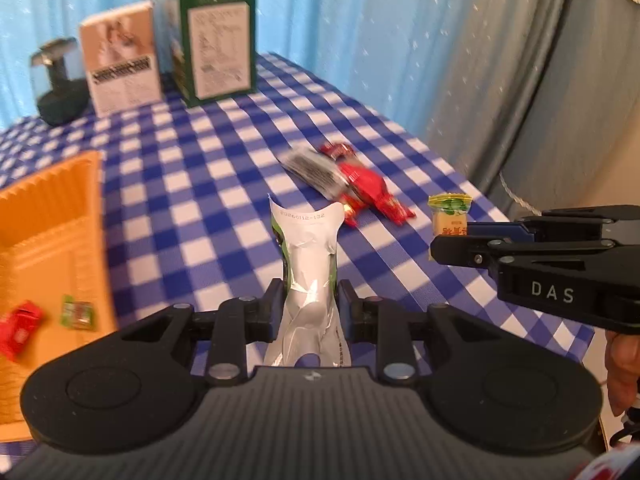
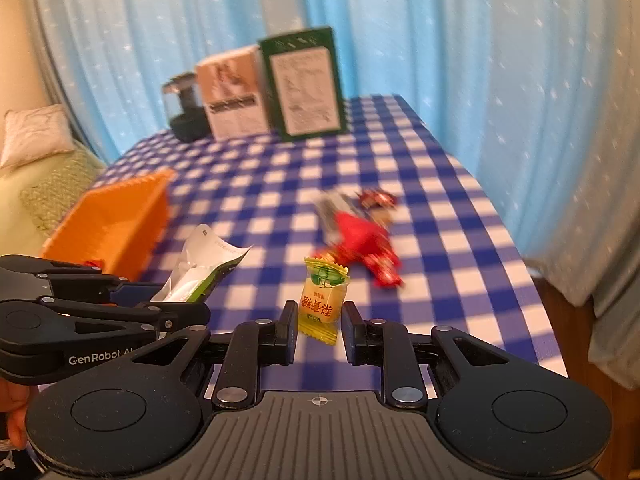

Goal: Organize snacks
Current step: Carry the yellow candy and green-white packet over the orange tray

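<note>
My left gripper (image 1: 311, 294) is shut on a silver and green snack packet (image 1: 308, 256), held above the checked table; the packet also shows in the right wrist view (image 2: 200, 268). My right gripper (image 2: 320, 314) is shut on a yellow wrapped candy (image 2: 323, 294), which also shows in the left wrist view (image 1: 450, 216). An orange tray (image 1: 52, 216) lies at the left and holds a red candy (image 1: 18, 326) and a green candy (image 1: 78, 312). Red snack packets (image 1: 366, 188) and a grey packet (image 1: 314, 168) lie mid-table.
A green box (image 1: 218, 44), a beige box (image 1: 120, 58) and a black stand (image 1: 60, 80) line the table's far edge. Blue curtains hang behind. The table's right edge (image 2: 532, 280) drops off beside a grey drape. A bed with a pillow (image 2: 34, 136) is at the left.
</note>
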A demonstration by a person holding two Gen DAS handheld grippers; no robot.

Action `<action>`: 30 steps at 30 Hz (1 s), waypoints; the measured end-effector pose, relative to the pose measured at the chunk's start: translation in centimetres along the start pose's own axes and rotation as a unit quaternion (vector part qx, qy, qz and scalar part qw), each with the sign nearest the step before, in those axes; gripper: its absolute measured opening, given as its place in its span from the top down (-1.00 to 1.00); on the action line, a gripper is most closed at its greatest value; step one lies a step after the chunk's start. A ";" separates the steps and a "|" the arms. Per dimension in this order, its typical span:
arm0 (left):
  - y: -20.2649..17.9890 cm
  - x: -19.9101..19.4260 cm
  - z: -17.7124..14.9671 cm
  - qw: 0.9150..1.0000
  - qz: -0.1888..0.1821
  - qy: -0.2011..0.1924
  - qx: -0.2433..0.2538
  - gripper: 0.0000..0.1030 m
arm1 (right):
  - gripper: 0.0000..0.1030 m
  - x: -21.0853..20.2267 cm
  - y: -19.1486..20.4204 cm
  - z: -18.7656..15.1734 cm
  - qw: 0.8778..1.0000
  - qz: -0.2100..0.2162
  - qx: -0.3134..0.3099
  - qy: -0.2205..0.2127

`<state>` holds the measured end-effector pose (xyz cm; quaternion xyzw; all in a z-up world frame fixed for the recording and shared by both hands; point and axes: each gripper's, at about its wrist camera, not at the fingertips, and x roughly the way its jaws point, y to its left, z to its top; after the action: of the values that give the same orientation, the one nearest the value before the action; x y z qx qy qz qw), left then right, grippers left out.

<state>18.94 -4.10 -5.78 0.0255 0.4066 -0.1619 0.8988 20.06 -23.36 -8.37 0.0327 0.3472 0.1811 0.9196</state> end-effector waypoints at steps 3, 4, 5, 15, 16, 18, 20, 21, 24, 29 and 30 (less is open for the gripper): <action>1.2 -1.9 0.5 1.000 0.012 -0.013 -0.004 0.51 | 0.55 -0.3 2.0 1.3 1.000 0.010 -0.016 -0.008; 1.7 -2.6 0.7 1.000 0.018 -0.018 -0.006 0.51 | 0.55 -0.3 2.7 1.8 1.000 0.014 -0.021 -0.010; 2.2 -3.3 0.8 0.999 0.023 -0.022 -0.007 0.51 | 0.55 -0.3 3.4 2.1 0.999 0.018 -0.024 -0.012; 8.4 -8.1 0.0 0.995 0.086 -0.036 -0.031 0.51 | 0.55 1.0 11.2 4.3 0.996 0.066 -0.063 -0.017; 9.2 -8.4 -0.3 0.994 0.092 -0.035 -0.035 0.51 | 0.55 1.3 12.1 4.4 0.995 0.072 -0.066 -0.016; 10.5 -9.0 -0.8 0.993 0.107 -0.032 -0.040 0.51 | 0.55 1.9 13.6 4.4 0.994 0.081 -0.072 -0.014; 11.8 -9.4 -1.4 0.991 0.122 -0.029 -0.045 0.51 | 0.55 2.7 15.0 4.4 0.993 0.090 -0.077 -0.009; 12.4 -9.6 -1.7 0.990 0.128 -0.027 -0.048 0.51 | 0.55 3.1 15.8 4.4 0.992 0.094 -0.080 -0.007; 14.2 -10.0 -2.5 0.987 0.146 -0.024 -0.058 0.51 | 0.55 4.4 17.7 4.3 0.991 0.106 -0.088 -0.001; 16.4 -10.1 -3.4 0.983 0.174 -0.019 -0.062 0.51 | 0.55 6.4 19.8 3.9 0.989 0.117 -0.094 0.007; 16.7 -10.0 -3.5 0.982 0.180 -0.018 -0.061 0.51 | 0.55 6.7 20.2 3.9 0.988 0.118 -0.095 0.009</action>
<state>15.41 15.04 -2.17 0.0402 0.3886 0.0274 0.9201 21.00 -1.91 -5.92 -0.0160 0.3299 0.3209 0.8876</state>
